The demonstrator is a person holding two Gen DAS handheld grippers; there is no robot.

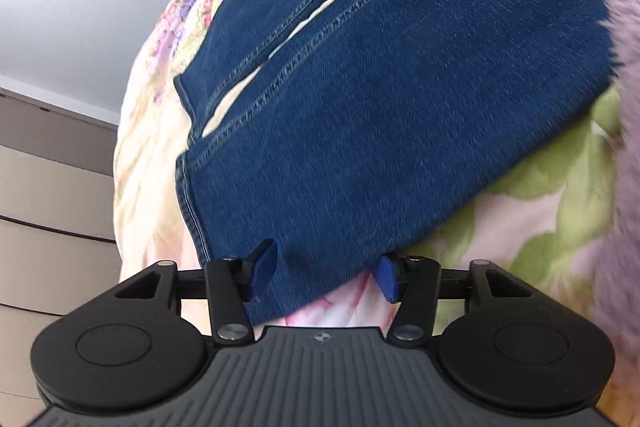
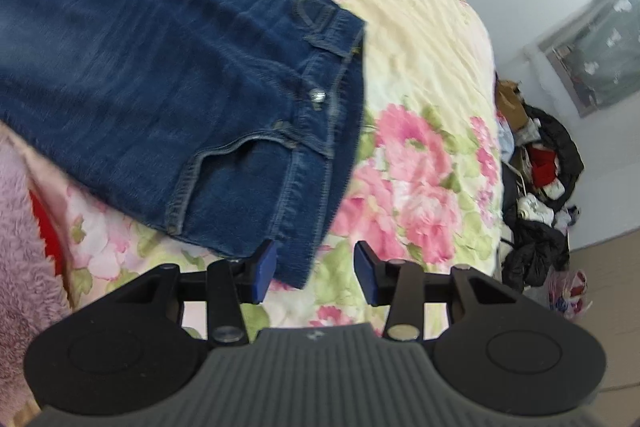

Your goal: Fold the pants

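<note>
Dark blue jeans (image 1: 380,99) lie flat on a floral bedspread (image 1: 532,211). In the left wrist view I see the leg hems; the near leg's hem corner lies between the fingers of my left gripper (image 1: 324,277), which is open around it. In the right wrist view the waistband end of the jeans (image 2: 192,79) shows, with its metal button (image 2: 318,95) and a front pocket. My right gripper (image 2: 316,273) is open, and the waistband corner hangs between its fingers, close to the left pad (image 2: 264,273).
A fluffy lilac blanket (image 1: 628,107) lies beside the jeans, also at the left of the right wrist view (image 2: 24,239). The bed's edge drops off to a pile of dark clothes and bags (image 2: 540,203) on the floor. A beige drawer unit (image 1: 52,187) stands beyond the bed.
</note>
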